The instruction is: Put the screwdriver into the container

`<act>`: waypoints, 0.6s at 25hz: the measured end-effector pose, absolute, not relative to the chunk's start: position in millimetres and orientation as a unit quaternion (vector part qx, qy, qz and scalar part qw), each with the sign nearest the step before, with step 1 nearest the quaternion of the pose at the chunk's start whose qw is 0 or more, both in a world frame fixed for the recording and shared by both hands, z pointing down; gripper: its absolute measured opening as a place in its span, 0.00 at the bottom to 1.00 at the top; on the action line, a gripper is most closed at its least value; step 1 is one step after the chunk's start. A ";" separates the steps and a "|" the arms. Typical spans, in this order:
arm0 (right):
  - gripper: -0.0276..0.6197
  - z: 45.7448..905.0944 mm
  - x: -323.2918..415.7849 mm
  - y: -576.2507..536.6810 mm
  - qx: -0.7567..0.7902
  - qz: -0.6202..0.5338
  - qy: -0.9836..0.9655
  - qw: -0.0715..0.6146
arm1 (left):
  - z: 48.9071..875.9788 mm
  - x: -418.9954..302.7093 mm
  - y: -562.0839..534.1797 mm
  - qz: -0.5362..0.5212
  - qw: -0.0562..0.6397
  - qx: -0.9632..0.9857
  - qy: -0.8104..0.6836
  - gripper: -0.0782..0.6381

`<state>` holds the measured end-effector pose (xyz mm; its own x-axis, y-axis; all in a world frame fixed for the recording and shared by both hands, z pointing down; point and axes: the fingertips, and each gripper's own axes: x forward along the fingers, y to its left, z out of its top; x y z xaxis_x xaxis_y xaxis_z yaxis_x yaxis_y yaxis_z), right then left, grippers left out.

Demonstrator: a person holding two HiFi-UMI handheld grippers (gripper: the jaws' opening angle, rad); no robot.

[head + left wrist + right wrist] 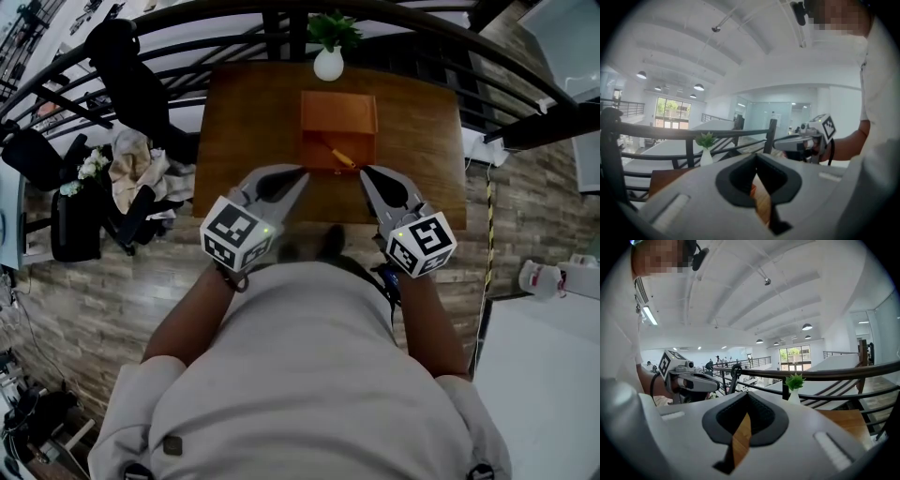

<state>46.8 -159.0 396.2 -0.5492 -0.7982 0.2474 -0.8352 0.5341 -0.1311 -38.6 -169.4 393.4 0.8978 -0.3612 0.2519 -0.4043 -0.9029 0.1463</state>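
Observation:
An orange open container (pixel 337 112) stands on the brown wooden table (pixel 253 141). A screwdriver (pixel 339 157) with a yellow handle lies slanted at the container's near end, apparently inside it. My left gripper (pixel 300 173) hovers just left of the container's near corner, shut and empty. My right gripper (pixel 366 174) hovers just right of that end, also shut with nothing between its fingers. Neither touches the screwdriver. In the left gripper view the left gripper (pixel 757 157) has its jaws together, and the right gripper (pixel 806 140) shows beside it. In the right gripper view the right gripper (pixel 747 397) is shut too.
A white vase with a green plant (pixel 328 56) stands at the table's far edge, behind the container. A dark metal railing (pixel 187 19) curves behind the table. Dark chairs and bags (pixel 122 187) crowd the floor at the left. A white surface (pixel 544 356) lies at the right.

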 end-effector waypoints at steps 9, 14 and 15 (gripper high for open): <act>0.05 399.2 33.1 -137.6 0.477 0.120 -0.867 0.083 | 392.1 -61.6 -153.3 0.103 0.099 0.971 -0.194 0.12; 0.05 393.9 39.2 -126.6 0.474 0.115 -0.869 0.082 | 388.1 -59.2 -140.6 0.100 0.098 0.970 -0.197 0.12; 0.05 393.2 41.0 -123.5 0.471 0.113 -0.871 0.084 | 386.5 -58.1 -137.8 0.100 0.097 0.970 -0.200 0.12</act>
<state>41.0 -123.5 393.2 -0.5416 -0.8017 0.2528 -0.8398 0.5299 -0.1185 -58.1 -137.8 386.5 0.9002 -0.3677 0.2333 -0.4067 -0.9014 0.1487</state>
